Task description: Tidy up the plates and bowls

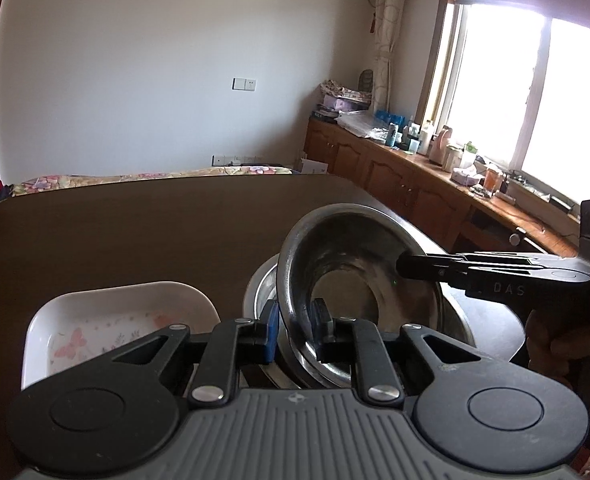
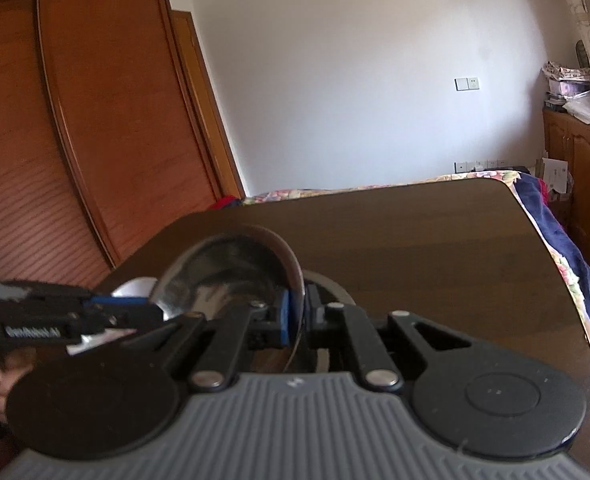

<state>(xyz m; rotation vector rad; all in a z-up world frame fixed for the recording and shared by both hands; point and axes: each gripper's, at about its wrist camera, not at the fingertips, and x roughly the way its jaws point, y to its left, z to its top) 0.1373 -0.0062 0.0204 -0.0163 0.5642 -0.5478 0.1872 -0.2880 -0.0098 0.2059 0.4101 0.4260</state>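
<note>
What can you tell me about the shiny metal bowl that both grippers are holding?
The metal bowl looks like polished steel, round, with a thin rolled rim and a flat, mirror-like bottom. It is tilted steeply, its opening facing the left wrist camera. The left gripper pinches its near rim and the right gripper is shut on the opposite rim. It sits partly inside a larger steel bowl on the dark table.

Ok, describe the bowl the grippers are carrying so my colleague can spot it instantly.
On the dark wooden table, right of the white butterfly-patterned dish, sits a steel bowl. The tilted steel bowl is above it, the only raised one, pinched at its rim by the left gripper and right gripper.
</note>
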